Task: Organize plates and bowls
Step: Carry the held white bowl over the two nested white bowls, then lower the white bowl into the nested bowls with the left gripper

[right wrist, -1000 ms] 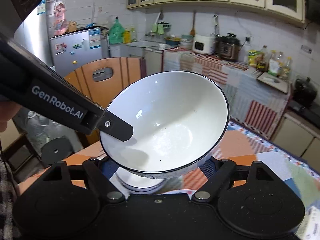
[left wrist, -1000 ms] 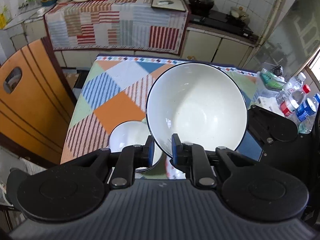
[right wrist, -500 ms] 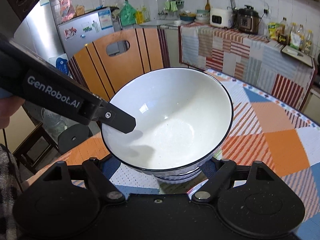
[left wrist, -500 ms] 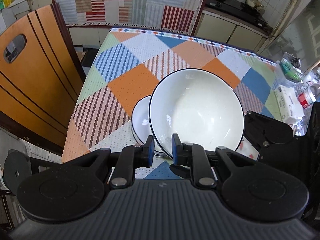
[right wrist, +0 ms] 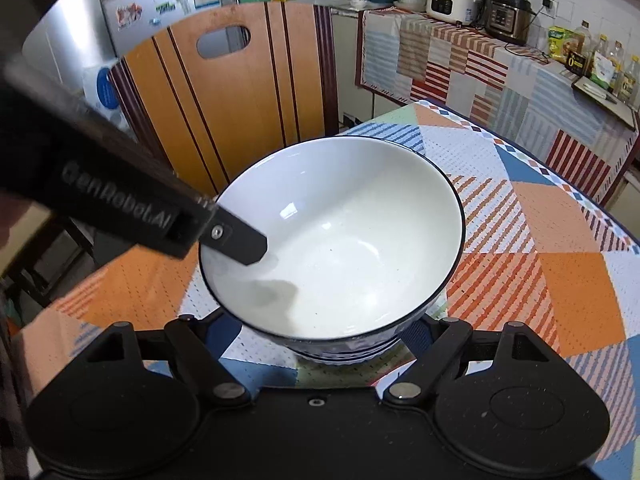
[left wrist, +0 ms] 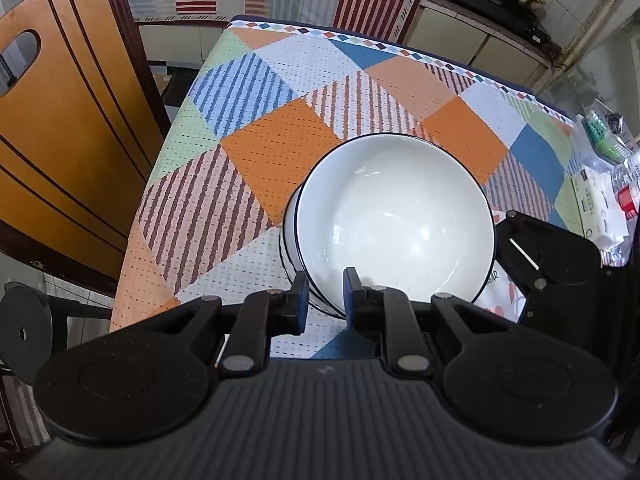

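A large white bowl with a dark rim (left wrist: 394,224) (right wrist: 340,236) sits nested in a smaller white bowl (left wrist: 290,240) on the patchwork tablecloth (left wrist: 260,148). My left gripper (left wrist: 326,292) is shut on the near rim of the large bowl, one finger inside and one outside; its finger (right wrist: 236,240) reaches into the bowl in the right wrist view. My right gripper (right wrist: 320,340) is open, its wide-spread fingers on either side of the bowl's base, which hides the tips. The right gripper also shows in the left wrist view (left wrist: 548,256).
An orange wooden chair back (left wrist: 60,120) (right wrist: 248,92) stands at the table's left edge. Bottles and packets (left wrist: 600,200) lie at the right edge. A cloth-covered counter (right wrist: 500,64) with cookers (right wrist: 508,12) runs along the far wall.
The large bowl has come down from mid-air and to the left, onto the smaller bowl. Both grippers came down with it.
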{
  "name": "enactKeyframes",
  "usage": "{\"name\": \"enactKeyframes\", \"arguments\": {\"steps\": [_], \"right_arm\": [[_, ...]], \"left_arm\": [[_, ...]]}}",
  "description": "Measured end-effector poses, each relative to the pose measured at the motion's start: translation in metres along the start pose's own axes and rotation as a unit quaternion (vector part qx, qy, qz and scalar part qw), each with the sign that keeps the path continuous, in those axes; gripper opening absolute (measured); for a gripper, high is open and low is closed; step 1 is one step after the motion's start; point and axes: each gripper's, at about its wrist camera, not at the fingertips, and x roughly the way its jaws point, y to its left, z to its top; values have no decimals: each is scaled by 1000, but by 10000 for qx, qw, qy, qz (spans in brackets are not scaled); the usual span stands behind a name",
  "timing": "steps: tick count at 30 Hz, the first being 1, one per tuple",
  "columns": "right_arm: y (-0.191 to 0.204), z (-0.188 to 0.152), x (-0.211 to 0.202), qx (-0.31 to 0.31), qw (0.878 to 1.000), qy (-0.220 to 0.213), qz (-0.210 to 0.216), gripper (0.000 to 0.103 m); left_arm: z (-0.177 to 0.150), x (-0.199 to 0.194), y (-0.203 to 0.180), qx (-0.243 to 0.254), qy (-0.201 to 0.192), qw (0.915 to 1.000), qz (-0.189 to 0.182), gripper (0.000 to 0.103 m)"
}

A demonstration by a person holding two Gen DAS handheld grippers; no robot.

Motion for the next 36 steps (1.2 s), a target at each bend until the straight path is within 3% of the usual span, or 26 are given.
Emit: {"name": "enactKeyframes", "arguments": {"steps": [9,18,22,28,36], "right_arm": [[11,2,11,-192,9982,181,-543,89],[9,-4,16,-126,9973,91,-721,95],[18,-9,5,-173,9960,-91,-870,95],[30,-24,-28,141,9955,-546,-758,95],[42,-45,-60,260,9928,-968,-658,95]], "left_arm": [[-8,17,-6,214,-225,9985,444,15],[-16,25,-5,245,-395,9977,494,16],[-21,15,-1,194,-645,9971,350,16],[-27,-18,5,186,-1008,9947,-58,16],[-39,-43,18,-80,-1025,9922,-709,28]]}}
